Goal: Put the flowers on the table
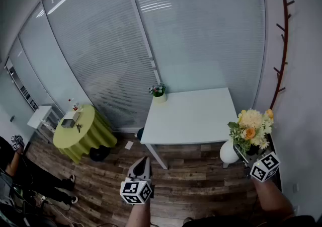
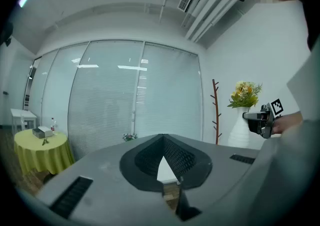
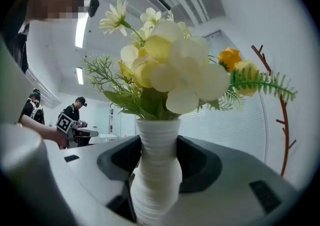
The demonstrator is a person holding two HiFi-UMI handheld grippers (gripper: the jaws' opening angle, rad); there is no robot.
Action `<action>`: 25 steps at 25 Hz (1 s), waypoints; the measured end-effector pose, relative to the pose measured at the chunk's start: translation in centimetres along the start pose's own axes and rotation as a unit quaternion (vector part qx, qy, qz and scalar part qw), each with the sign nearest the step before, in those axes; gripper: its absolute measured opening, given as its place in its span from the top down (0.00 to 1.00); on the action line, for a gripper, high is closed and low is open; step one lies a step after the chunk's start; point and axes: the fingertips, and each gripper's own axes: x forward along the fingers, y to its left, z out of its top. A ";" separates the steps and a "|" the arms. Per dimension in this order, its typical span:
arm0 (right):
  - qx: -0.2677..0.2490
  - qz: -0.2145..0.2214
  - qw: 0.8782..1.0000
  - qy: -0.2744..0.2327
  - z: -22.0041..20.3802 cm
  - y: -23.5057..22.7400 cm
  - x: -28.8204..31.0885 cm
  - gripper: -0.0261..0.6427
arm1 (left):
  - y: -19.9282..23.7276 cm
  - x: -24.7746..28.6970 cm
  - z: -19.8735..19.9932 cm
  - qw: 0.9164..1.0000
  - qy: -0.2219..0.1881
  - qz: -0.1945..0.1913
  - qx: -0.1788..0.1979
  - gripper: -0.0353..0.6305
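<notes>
The right claw [image 1: 241, 154] is closed round the ribbed neck of the white vase [image 1: 228, 153], and the flowers [image 1: 251, 126] in it stand upright. The vase hangs over the wooden floor [image 1: 191, 180], just beside the near right corner of the white desk [image 1: 191, 115], and it is not yet above the top. The left claw [image 1: 144, 163] has its jaws together with nothing between them; it points level before the desk, well apart from the vase. To do this step well, I think the right claw should be kept level so that the vase does not tilt. The base should be carried over the edge high enough to clear it. Then the vase should be lowered on a bare part of the top, well in from the edge and apart from the small flower pot [image 1: 158, 92] on the far left corner. The bouquet looks heavy at the top, so a slow motion seems safer, and the jaws should open only when the base rests flat. Counting: two claws, one white vase with one bouquet, one small flower pot, one white desk, one round desk [image 1: 83, 133] under a yellow-green cloth, one small white side table [image 1: 43, 115] and one coat stand [image 1: 282, 45].
</notes>
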 end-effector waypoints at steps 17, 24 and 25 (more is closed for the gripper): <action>0.022 0.005 1.000 -0.005 -0.8 -4.8 -1.1 0.60 | -3.9 3.0 -1.4 0.999 0.026 0.010 0.026 0.94; 0.013 0.006 1.000 -0.023 -0.5 -5.6 -1.2 0.60 | -5.5 3.7 -2.5 0.998 0.051 0.004 0.046 0.94; 0.012 0.003 1.000 -0.023 -0.6 -5.8 -1.3 0.60 | -5.7 3.9 -2.4 0.997 0.050 0.001 0.050 0.94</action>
